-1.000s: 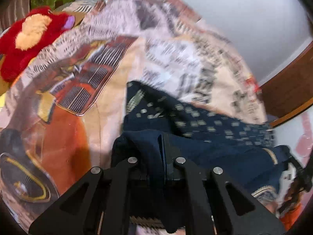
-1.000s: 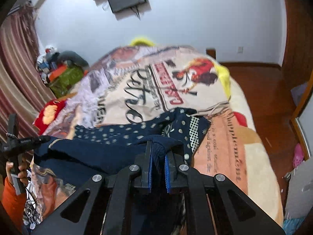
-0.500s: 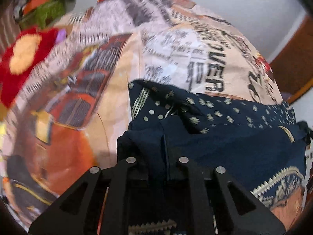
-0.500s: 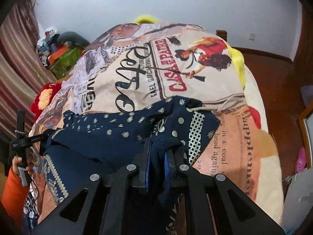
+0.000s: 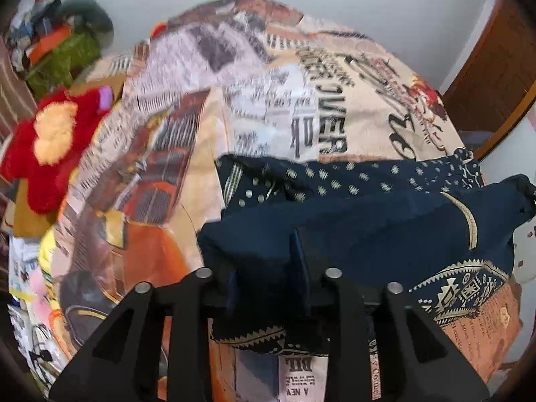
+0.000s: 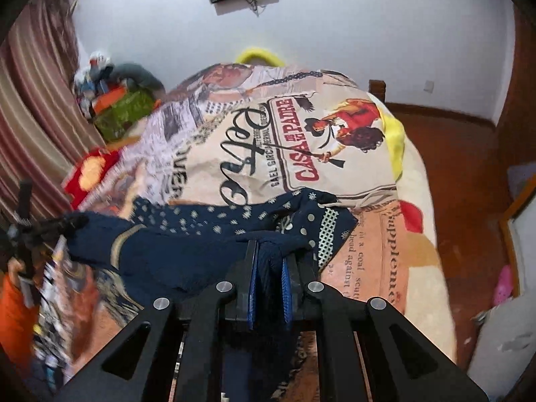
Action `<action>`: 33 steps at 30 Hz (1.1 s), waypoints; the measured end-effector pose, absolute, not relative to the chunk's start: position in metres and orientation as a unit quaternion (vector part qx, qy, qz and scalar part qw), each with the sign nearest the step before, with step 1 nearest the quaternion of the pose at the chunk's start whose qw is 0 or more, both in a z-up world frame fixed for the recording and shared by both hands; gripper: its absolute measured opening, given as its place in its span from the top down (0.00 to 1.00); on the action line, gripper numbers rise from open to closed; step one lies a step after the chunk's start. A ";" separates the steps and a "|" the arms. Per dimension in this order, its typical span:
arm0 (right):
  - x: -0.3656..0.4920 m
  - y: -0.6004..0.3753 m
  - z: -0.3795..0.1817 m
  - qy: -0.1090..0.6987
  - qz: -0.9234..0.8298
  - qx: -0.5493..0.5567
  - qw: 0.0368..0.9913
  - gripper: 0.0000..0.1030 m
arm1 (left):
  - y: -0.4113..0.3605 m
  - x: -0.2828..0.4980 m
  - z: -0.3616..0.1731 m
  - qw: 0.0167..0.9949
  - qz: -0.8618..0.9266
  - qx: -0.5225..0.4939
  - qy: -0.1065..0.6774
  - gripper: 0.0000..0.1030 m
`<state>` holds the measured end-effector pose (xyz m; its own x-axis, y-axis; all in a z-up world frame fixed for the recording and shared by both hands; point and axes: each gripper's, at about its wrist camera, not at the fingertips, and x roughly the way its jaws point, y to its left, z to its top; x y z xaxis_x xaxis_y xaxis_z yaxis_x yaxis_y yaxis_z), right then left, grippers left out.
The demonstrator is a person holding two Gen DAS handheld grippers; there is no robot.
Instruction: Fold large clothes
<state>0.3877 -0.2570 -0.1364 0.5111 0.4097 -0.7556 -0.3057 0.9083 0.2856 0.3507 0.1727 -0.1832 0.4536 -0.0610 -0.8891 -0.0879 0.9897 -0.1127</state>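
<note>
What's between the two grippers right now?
In the right wrist view, only the navy patterned garment spans from the right gripper to the left gripper; each has its jaws clamped on it, above the printed bedspread.

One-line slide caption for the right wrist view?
Right gripper clamps a navy patterned garment stretched toward the left gripper above a printed bedspread.

The garment (image 6: pixel 187 248) hangs between both claws over the bed (image 6: pixel 368 254); a plush (image 5: pixel 50 147) lies at the bed's left edge.
</note>
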 end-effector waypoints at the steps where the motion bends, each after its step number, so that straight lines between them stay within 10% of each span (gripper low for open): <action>1: 0.389 -0.259 -0.137 0.453 0.207 0.066 0.865 0.92 | 0.175 0.351 -0.187 0.846 0.012 -0.076 0.528 0.70; 5: 0.384 -0.258 -0.141 0.460 0.195 0.039 0.865 0.91 | 0.192 0.338 -0.183 0.862 0.064 -0.065 0.499 0.47; 16: 0.365 -0.226 -0.143 0.412 0.171 -0.088 0.891 0.87 | 0.123 0.301 -0.151 0.899 -0.031 -0.010 0.438 0.29; 22: 0.356 -0.207 -0.153 0.376 0.160 -0.110 0.906 0.40 | 0.043 0.322 -0.183 0.880 -0.098 0.057 0.462 0.28; 33: 0.332 -0.209 -0.121 0.295 0.169 -0.125 0.932 0.20 | 0.046 0.384 -0.202 0.876 -0.043 0.052 0.478 0.27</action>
